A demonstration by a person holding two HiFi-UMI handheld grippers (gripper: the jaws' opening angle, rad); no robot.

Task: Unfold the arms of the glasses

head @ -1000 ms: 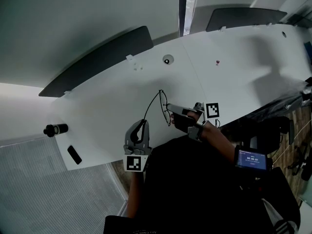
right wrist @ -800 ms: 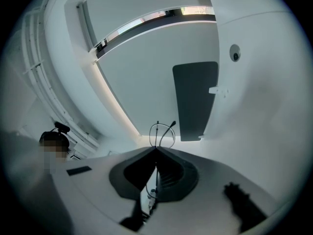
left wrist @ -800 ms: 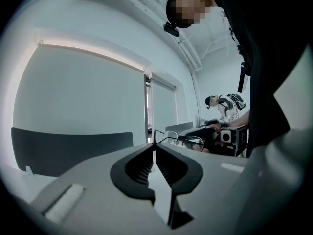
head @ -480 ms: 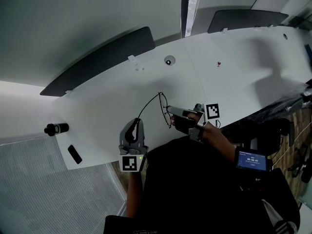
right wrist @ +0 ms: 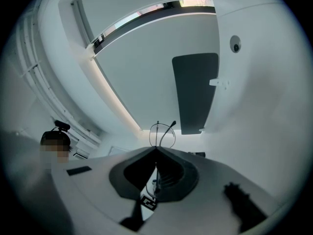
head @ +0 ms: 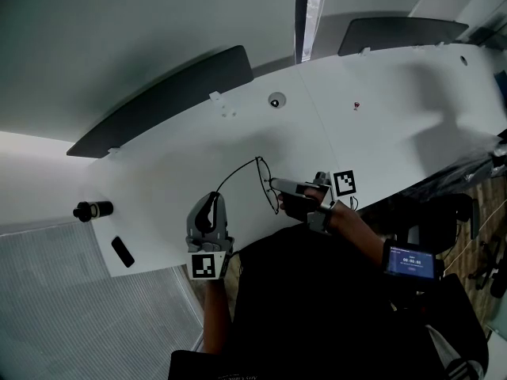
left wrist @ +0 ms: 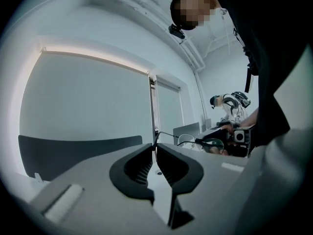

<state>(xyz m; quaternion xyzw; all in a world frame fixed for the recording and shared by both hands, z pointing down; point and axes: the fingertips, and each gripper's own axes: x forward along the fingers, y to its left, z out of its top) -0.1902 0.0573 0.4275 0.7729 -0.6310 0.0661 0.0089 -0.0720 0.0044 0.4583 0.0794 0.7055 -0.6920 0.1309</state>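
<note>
Over the near edge of the white surface, both tools meet on the task's thing. A long dark panel stands along the far edge toward 11 o'clock.

The right tool reaches in from 3 o'clock. Its jaws are pressed together on the front of the glasses; its own view shows the rim loop standing just past the closed tips. The left tool sits lower, toward 7 o'clock of the frame, with its marker cube nearest the person. Its jaws are almost together and are easing apart, with the thin end of one arm between the tips.

That arm is swung out. Its long axis runs from the hinge at the top of the rim down toward 8 o'clock, ending at the left tool. So the glasses lie at about 2 o'clock from the left tool, near it, joined to it only by this wire.

In my judgement this arm is unfolded and the left tool is letting go. It is the nearer free hand for the second arm, but I cannot tell how that arm lies.

A black cylinder and a small flat black piece lie at 9 o'clock, well apart from the work.
</note>
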